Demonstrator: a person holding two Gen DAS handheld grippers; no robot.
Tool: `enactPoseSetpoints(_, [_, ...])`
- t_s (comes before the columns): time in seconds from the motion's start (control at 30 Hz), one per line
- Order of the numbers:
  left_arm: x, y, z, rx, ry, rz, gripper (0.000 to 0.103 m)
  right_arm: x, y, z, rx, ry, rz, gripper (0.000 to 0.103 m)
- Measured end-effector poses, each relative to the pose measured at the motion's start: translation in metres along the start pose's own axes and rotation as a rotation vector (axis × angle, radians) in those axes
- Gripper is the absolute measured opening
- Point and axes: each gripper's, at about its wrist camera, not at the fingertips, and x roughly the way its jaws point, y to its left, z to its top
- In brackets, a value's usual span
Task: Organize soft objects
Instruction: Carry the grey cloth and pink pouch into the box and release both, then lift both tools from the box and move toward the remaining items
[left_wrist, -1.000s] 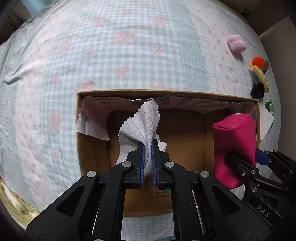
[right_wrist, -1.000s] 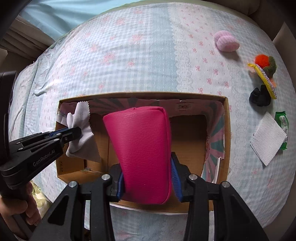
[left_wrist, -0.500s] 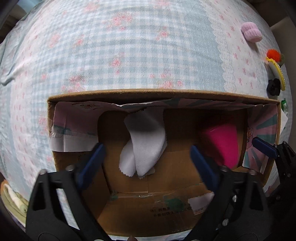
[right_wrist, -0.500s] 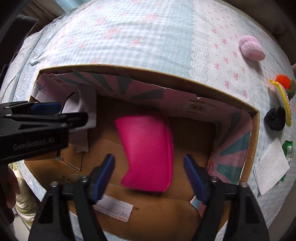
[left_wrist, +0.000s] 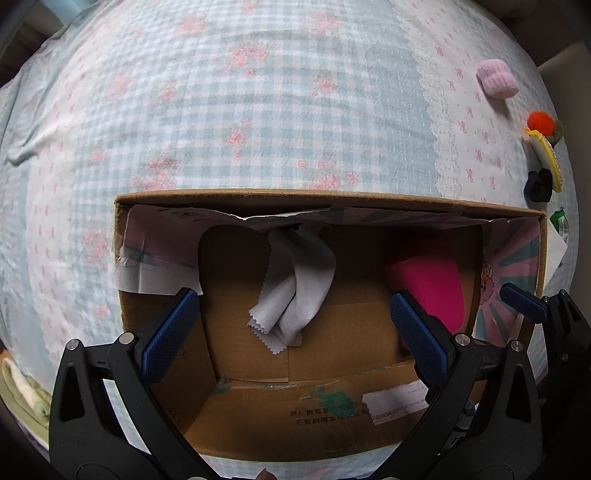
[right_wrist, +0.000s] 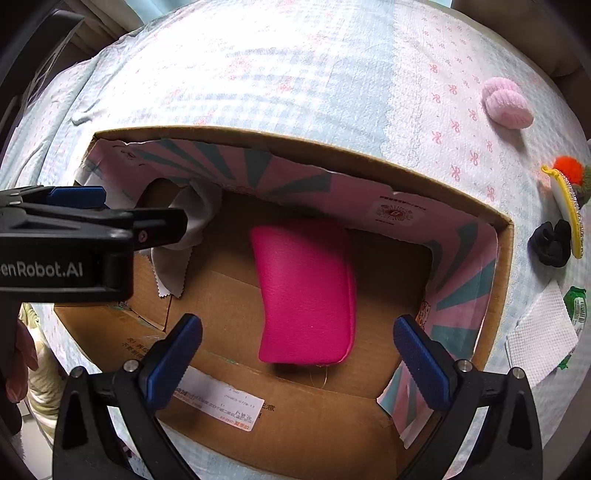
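Grey cloth crumpled on the floor of the cardboard box, toward its left side; pink pouch lying flat toward the right. Left gripper above the cloth, jaws opening to full spread, nothing between the pads. Right gripper over the pouch, jaws spread wide, gripping nothing. Box resting on a checked bed. Off to the right on the cover: pink knitted item, orange pompom, yellow clip, black scrunchie, white napkin.
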Motion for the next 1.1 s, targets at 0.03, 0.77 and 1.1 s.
enactPoseSetpoints(0.03, [-0.003, 0.000, -0.001, -0.001, -0.006, 0.000, 0.103, -0.003, -0.001, 0.000, -0.002, -0.001, -0.004, 0.103])
enactPoseSetpoints(0.77, [-0.175, 0.024, -0.098, -0.054, -0.300, -0.029, 0.103, -0.156, 0.023, -0.046, -0.015, -0.199, -0.040, 0.103])
enactPoseSetpoints(1.1, [-0.271, 0.037, -0.152, -0.039, -0.506, 0.032, 0.103, -0.262, 0.032, -0.091, 0.160, -0.385, -0.118, 0.103])
